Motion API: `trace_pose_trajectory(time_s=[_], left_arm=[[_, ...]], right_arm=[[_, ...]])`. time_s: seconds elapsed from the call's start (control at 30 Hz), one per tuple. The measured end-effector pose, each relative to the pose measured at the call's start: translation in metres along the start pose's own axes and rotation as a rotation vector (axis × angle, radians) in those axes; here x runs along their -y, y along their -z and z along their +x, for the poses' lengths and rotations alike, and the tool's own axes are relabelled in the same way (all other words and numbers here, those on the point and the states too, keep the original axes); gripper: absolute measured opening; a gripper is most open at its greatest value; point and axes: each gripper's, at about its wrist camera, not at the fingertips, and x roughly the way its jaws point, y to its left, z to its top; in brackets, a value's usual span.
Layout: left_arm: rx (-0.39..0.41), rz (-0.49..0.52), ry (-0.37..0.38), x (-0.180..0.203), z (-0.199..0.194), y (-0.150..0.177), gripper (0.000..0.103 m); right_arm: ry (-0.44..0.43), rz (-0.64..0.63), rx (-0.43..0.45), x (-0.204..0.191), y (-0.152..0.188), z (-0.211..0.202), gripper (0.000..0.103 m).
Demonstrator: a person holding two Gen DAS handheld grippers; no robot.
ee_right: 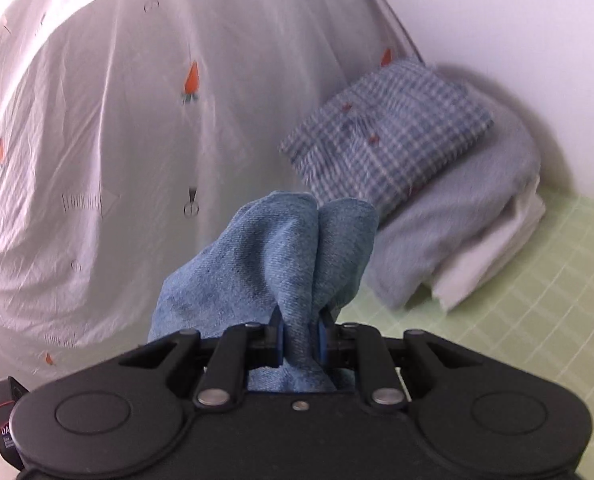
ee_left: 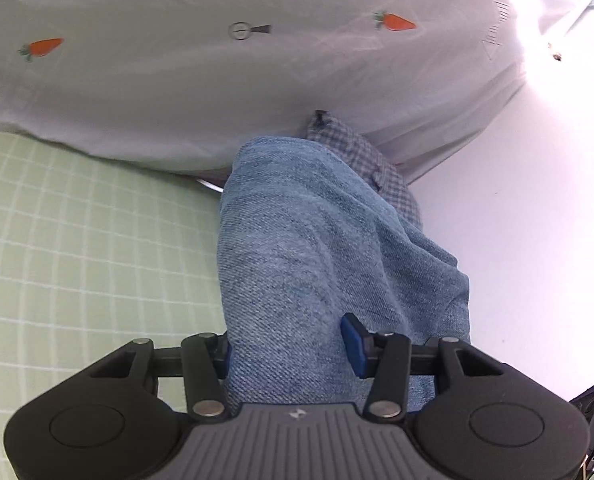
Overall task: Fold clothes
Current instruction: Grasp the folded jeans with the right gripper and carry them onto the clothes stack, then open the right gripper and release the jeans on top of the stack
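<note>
A blue denim garment (ee_left: 317, 248) runs up from between the fingers of my left gripper (ee_left: 289, 350). The jaws stand wide, with the bunched denim filling the gap between the blue pads (ee_left: 353, 344). My right gripper (ee_right: 301, 344) is shut on a fold of the same denim (ee_right: 281, 256), which bunches up just ahead of its fingers. A folded blue checked shirt (ee_right: 389, 136) lies on top of a stack beyond the right gripper; its edge also shows in the left wrist view (ee_left: 361, 160).
The stack holds a grey-blue fleece (ee_right: 457, 216) and a white folded piece (ee_right: 497, 248) on a green checked sheet (ee_left: 77, 240). A white carrot-print cloth (ee_left: 217, 60) hangs behind. A white wall (ee_right: 517, 20) is at the right.
</note>
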Motion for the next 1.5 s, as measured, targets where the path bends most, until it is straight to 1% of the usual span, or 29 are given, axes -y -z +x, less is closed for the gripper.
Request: trace_pose_trajectory(time_s=[0.1, 0.2, 0.3, 0.4, 0.43, 0.47, 0.53, 0.6, 0.67, 0.7, 0.73, 0.77, 0.83, 0.87, 0.9, 0.93, 0.97, 1.03, 1.07, 1.1, 1.13, 1.17, 1.2, 1.27, 1.3, 1.37, 1.4, 1.47, 1.5], left_arm=[[0.043, 0.004, 0.033, 0.045, 0.043, -0.016, 0.05], [0.104, 0.037, 0.06, 0.086, 0.083, -0.041, 0.05], [0.177, 0.064, 0.074, 0.118, 0.123, -0.074, 0.051], [0.225, 0.075, 0.055, 0.138, 0.169, -0.108, 0.055], [0.247, 0.102, 0.029, 0.142, 0.187, -0.118, 0.061], [0.268, 0.129, -0.013, 0.143, 0.206, -0.126, 0.064], [0.267, 0.16, -0.143, 0.136, 0.248, -0.136, 0.067], [0.231, 0.157, -0.266, 0.118, 0.286, -0.139, 0.068], [0.226, 0.062, -0.242, 0.087, 0.311, -0.137, 0.076], [0.213, 0.01, -0.221, 0.075, 0.317, -0.138, 0.078], [0.199, -0.026, -0.213, 0.068, 0.321, -0.138, 0.081], [0.196, -0.021, -0.217, 0.067, 0.323, -0.139, 0.083], [0.212, 0.054, -0.228, 0.073, 0.323, -0.137, 0.085], [0.22, 0.083, -0.244, 0.077, 0.317, -0.134, 0.085], [0.227, 0.11, -0.26, 0.081, 0.309, -0.132, 0.085], [0.235, 0.137, -0.277, 0.085, 0.302, -0.129, 0.086], [0.243, 0.164, -0.294, 0.089, 0.295, -0.126, 0.086], [0.258, 0.218, -0.327, 0.096, 0.28, -0.12, 0.088], [0.266, 0.245, -0.344, 0.1, 0.273, -0.117, 0.09], [0.278, 0.267, -0.358, 0.103, 0.258, -0.107, 0.091], [0.29, 0.288, -0.37, 0.105, 0.243, -0.096, 0.097], [0.302, 0.309, -0.383, 0.107, 0.228, -0.085, 0.103], [0.315, 0.33, -0.396, 0.109, 0.212, -0.074, 0.103], [0.339, 0.373, -0.422, 0.114, 0.181, -0.051, 0.103], [0.332, 0.373, -0.418, 0.115, 0.166, -0.039, 0.103], [0.309, 0.366, -0.404, 0.116, 0.135, -0.016, 0.103], [0.299, 0.373, -0.404, 0.117, 0.124, -0.004, 0.103], [0.276, 0.398, -0.405, 0.118, 0.105, 0.017, 0.103], [0.25, 0.419, -0.405, 0.119, 0.095, 0.028, 0.103]], right_arm=[[-0.031, -0.032, 0.073, 0.028, -0.056, -0.003, 0.016], [-0.063, -0.06, 0.122, 0.052, -0.117, 0.01, 0.016], [-0.105, -0.104, 0.171, 0.07, -0.177, 0.033, 0.016], [-0.112, -0.149, 0.204, 0.078, -0.232, 0.067, 0.016], [-0.109, -0.164, 0.214, 0.081, -0.249, 0.082, 0.017], [-0.099, -0.171, 0.22, 0.086, -0.263, 0.1, 0.018], [-0.059, -0.197, 0.207, 0.098, -0.282, 0.145, 0.021], [0.034, -0.229, 0.149, 0.115, -0.28, 0.202, 0.023], [0.115, -0.267, 0.098, 0.132, -0.268, 0.255, 0.028], [0.149, -0.289, 0.076, 0.142, -0.257, 0.278, 0.03], [0.16, -0.309, 0.086, 0.149, -0.246, 0.293, 0.031], [0.151, -0.291, 0.091, 0.155, -0.245, 0.297, 0.031], [0.134, -0.236, 0.093, 0.163, -0.247, 0.299, 0.031], [0.139, -0.234, 0.084, 0.163, -0.25, 0.297, 0.032], [0.146, -0.234, 0.074, 0.162, -0.253, 0.295, 0.034], [0.158, -0.249, 0.063, 0.16, -0.254, 0.292, 0.04], [0.165, -0.264, 0.062, 0.155, -0.254, 0.284, 0.047], [0.181, -0.296, 0.062, 0.146, -0.255, 0.269, 0.053], [0.194, -0.316, 0.072, 0.139, -0.253, 0.256, 0.059], [0.21, -0.334, 0.092, 0.133, -0.249, 0.241, 0.067], [0.211, -0.354, 0.116, 0.125, -0.243, 0.222, 0.072], [0.194, -0.367, 0.145, 0.119, -0.234, 0.201, 0.082], [0.176, -0.379, 0.173, 0.113, -0.226, 0.181, 0.089], [0.168, -0.371, 0.194, 0.105, -0.203, 0.144, 0.094], [0.174, -0.364, 0.195, 0.101, -0.193, 0.128, 0.098], [0.185, -0.351, 0.197, 0.092, -0.171, 0.096, 0.1], [0.213, -0.358, 0.201, 0.087, -0.158, 0.084, 0.103], [0.28, -0.387, 0.192, 0.079, -0.131, 0.059, 0.103], [0.295, -0.401, 0.177, 0.078, -0.119, 0.048, 0.103]])
